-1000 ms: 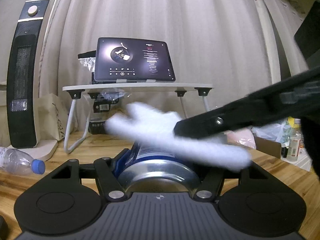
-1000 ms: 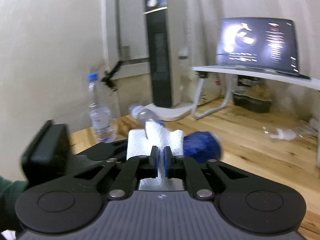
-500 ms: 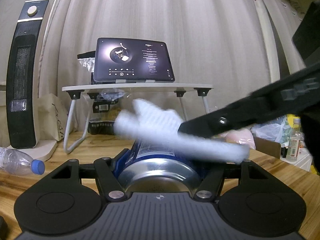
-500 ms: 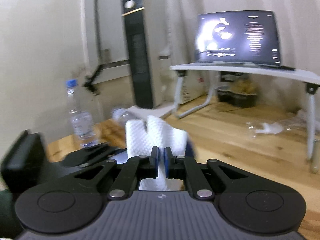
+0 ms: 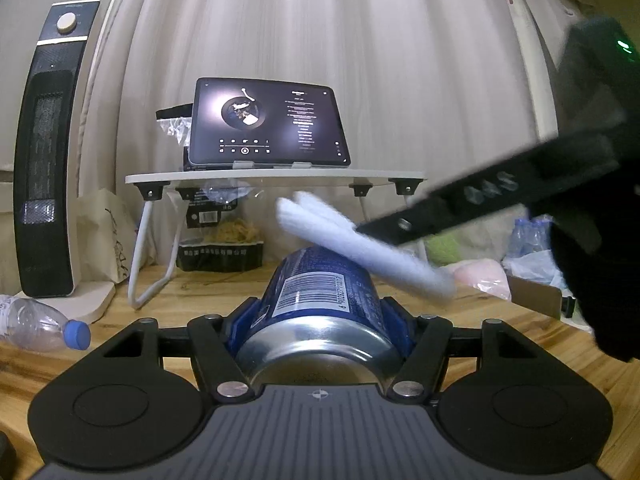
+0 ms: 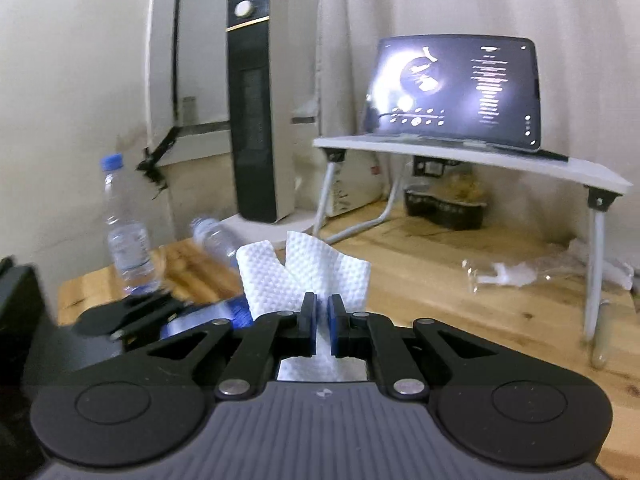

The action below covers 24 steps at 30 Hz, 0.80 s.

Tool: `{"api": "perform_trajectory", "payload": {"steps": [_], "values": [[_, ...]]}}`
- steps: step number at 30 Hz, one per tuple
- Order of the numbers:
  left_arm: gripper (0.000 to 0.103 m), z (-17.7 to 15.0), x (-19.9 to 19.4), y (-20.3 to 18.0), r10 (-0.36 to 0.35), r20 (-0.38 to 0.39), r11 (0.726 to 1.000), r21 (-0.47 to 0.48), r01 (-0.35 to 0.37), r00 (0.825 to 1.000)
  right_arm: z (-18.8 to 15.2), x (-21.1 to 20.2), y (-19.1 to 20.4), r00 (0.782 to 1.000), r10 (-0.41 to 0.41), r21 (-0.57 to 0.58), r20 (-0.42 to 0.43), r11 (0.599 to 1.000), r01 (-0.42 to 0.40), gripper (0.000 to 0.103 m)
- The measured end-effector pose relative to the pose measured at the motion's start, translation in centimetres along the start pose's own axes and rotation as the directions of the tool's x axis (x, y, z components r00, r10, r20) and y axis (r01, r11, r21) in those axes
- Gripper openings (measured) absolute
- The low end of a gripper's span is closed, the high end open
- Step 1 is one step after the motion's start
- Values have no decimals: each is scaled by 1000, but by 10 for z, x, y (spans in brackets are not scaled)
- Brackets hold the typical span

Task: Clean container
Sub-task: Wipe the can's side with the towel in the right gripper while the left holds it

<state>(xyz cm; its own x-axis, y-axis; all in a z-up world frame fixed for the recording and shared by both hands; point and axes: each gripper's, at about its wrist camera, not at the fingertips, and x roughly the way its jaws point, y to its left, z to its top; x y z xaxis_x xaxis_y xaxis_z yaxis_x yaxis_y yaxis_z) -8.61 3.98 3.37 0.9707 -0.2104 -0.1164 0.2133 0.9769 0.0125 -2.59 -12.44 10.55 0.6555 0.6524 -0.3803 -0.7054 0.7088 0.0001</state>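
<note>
My left gripper point(image 5: 320, 312) is shut on a blue can point(image 5: 320, 280) with a silver base, held lying along the fingers, barcode up. My right gripper point(image 6: 319, 316) is shut on a folded white paper towel point(image 6: 304, 276). In the left wrist view the right gripper point(image 5: 400, 226) comes in from the right and holds the towel point(image 5: 360, 246) across the can's far upper end. In the right wrist view the can point(image 6: 208, 316) shows low on the left, partly hidden behind the left gripper's fingers point(image 6: 120, 316).
A tablet point(image 5: 266, 124) stands on a small white folding table point(image 5: 276, 178) on the wooden floor point(image 5: 520, 332). A tower heater point(image 5: 48, 152) stands at left. One plastic bottle point(image 5: 36, 324) lies near it and another point(image 6: 124, 232) stands upright. Bags and clutter point(image 5: 528, 256) sit right.
The right gripper and towel have slid up and right along the can toward its far end, baring the barcode. The can stays gripped in the left gripper.
</note>
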Motion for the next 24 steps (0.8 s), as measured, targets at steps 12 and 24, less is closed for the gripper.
{"api": "perform_trajectory", "payload": {"steps": [12,24], "values": [[66,0,-3,0,3,19,1000,6,-3,1000,2,0,52,981,191,-77,-36,978,-194,9],[66,-1,-9,-2,-5,44,1000,10,5,999,8,-2,-3,1000,-2,15,18,1000,1,9]]}}
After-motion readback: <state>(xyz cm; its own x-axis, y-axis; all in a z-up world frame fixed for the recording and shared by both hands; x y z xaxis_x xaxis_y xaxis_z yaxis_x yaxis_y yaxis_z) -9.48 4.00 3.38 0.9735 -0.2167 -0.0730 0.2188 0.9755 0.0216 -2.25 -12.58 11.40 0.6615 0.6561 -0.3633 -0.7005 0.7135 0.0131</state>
